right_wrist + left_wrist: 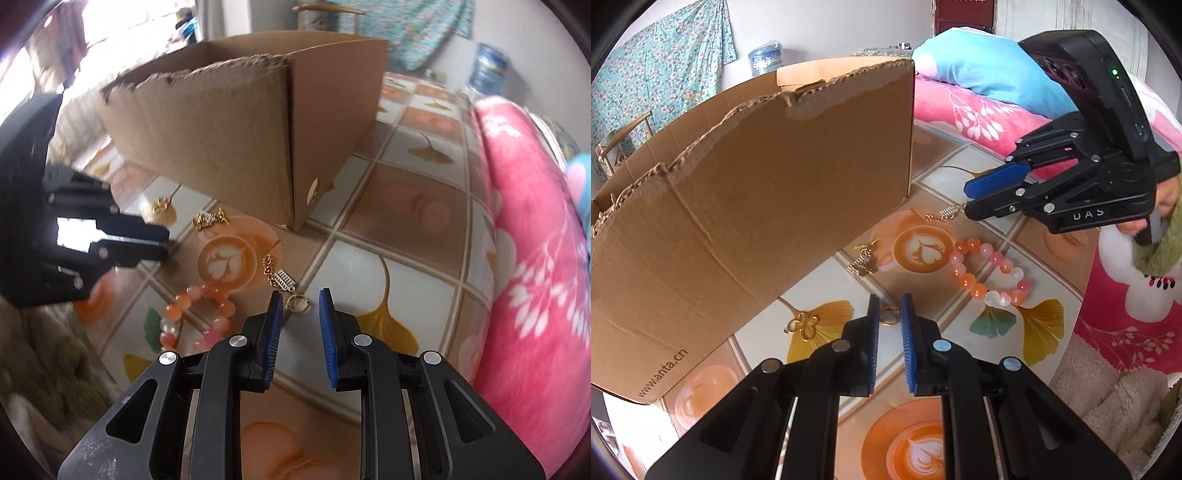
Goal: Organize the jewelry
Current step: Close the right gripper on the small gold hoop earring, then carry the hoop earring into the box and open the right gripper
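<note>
Several gold pieces and a pink-and-orange bead bracelet (990, 273) (199, 314) lie on the tiled tablecloth beside a brown cardboard box (757, 184) (240, 147). My left gripper (891, 310) (168, 243) is at the table with its blue pads closed on a small gold hoop (889, 316). My right gripper (301, 310) (966, 201) is open; the ring of a gold chain earring (282, 278) (943, 214) lies between its tips, untouched. A gold butterfly piece (805, 326) and a gold cluster earring (864, 260) (208, 219) rest near the box wall.
The box has a torn top rim and stands close behind the jewelry. A pink flowered blanket (535, 258) (979, 114) and a blue pillow (990, 62) border the table edge (1075, 317). A hand in a green sleeve (1160, 236) holds the right gripper.
</note>
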Motion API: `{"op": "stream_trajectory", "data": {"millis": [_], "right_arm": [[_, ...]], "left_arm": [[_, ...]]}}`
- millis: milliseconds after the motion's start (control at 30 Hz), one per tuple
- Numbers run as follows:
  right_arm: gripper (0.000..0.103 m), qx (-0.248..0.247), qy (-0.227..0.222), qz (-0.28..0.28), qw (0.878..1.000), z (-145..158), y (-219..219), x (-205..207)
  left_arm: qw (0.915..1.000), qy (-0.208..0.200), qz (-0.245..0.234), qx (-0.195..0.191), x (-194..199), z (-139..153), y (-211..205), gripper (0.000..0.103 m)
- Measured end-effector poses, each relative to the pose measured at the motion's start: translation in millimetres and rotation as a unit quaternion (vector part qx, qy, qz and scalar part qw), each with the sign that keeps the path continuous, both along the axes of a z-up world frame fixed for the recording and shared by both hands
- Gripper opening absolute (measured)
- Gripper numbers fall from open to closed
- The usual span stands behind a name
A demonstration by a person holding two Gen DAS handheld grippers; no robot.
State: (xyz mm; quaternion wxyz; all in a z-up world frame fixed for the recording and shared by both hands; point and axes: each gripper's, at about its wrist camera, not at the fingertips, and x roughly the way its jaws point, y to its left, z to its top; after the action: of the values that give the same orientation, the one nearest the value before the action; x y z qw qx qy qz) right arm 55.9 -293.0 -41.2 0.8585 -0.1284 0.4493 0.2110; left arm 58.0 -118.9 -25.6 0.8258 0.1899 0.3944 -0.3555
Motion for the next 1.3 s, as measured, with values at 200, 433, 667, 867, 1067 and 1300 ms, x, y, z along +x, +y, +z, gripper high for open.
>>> {"op": "stream_trajectory", "data": {"millis": [200,433,667,867,1067,1300], "right_arm": [[0.012,-0.022,0.017,0.026,0.999,0,8,2],[0.009,-0.019,0.027,0.01,0.999,2,8,0],[0.009,0.004,0.023,-0.022,0.999,11,-3,-13],[0.009,0.049,0.002,-0.045,0.998,30,-12,-22],[0.009,0.081,-0.026,-0.057,0.995,51,-12,-30],[0.009,0.112,-0.094,-0.033,0.989,102,4,-33]], "left_arm": [[1.0,-0.001,0.0,-0.001,0,0,0,0.011],[1.0,-0.003,-0.001,-0.001,0,0,0,0.011],[0.9999,-0.009,-0.006,-0.001,-2,0,1,0.011],[0.9999,-0.01,-0.005,-0.003,-4,0,3,0.011],[0.9997,-0.021,0.003,-0.015,-12,12,8,0.011],[0.9954,-0.073,0.02,-0.058,-20,65,33,0.011]]}}
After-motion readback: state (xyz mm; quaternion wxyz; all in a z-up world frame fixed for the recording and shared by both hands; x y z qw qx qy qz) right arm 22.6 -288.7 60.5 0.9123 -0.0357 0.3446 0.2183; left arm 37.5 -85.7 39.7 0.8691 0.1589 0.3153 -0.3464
